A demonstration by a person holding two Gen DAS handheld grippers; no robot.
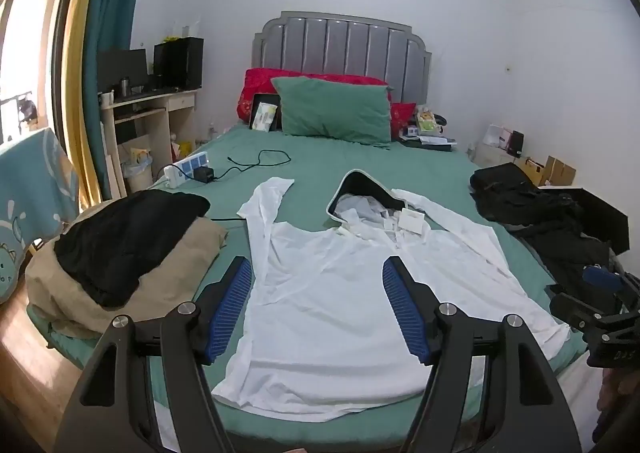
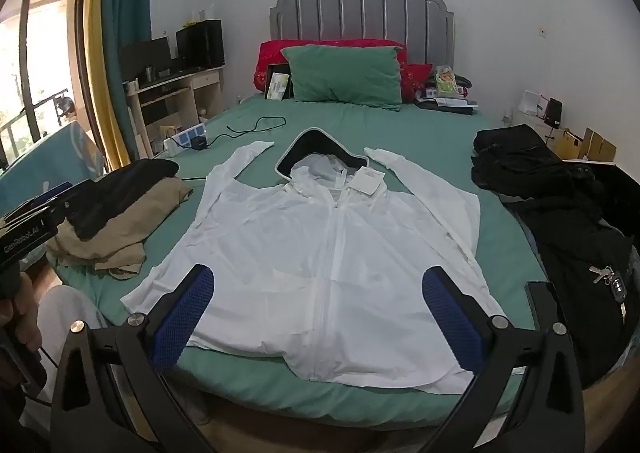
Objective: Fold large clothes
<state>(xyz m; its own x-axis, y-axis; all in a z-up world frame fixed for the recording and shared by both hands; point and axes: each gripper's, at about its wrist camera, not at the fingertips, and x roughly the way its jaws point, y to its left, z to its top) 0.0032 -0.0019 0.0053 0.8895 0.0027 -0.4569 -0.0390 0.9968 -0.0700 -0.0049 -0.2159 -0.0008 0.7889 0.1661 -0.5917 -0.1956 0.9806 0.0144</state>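
Thin white zip-front hooded jacket (image 2: 328,253) lies flat, front up, across the green-sheeted bed (image 2: 420,133), sleeves angled up beside the dark-lined hood, paper tag at the collar. Left gripper (image 1: 318,267) hovers over its left half, blue-padded jaws spread, nothing between them. Right gripper (image 2: 318,281) hangs above the hem, jaws spread wide, empty. Tan and black folded clothes (image 2: 120,213) sit left; black garment heap (image 2: 560,193) right.

At upper centre you face a green pillow (image 2: 346,73), a power strip (image 2: 186,139) left, keys (image 2: 610,279) lower right.
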